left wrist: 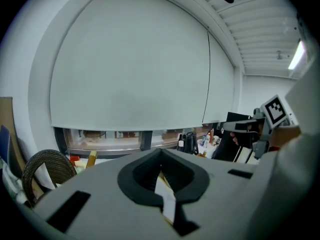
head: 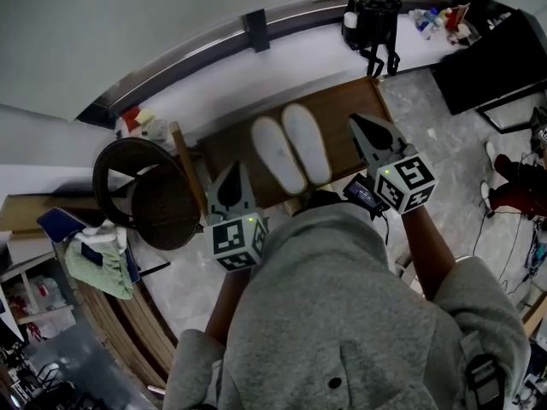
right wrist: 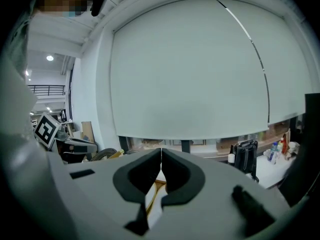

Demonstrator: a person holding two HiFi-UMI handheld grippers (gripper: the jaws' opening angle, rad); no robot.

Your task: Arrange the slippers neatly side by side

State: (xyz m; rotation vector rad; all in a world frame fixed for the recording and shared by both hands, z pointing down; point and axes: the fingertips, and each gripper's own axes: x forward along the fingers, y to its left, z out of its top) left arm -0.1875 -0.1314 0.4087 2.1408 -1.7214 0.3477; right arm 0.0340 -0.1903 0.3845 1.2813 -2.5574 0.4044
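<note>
Two white slippers lie side by side, soles up, on a brown wooden board: the left slipper and the right slipper touch along their length. My left gripper hovers just left of the pair, shut and holding nothing. To the right of the pair, my right gripper is also shut and empty. In the left gripper view the left gripper has its jaws met, as does the right gripper in the right gripper view; both cameras look up at a window blind.
A round wicker chair stands left of the board. A black bag and several bottles sit on the white window ledge behind. A black cabinet is at the far right, a green cloth at the left.
</note>
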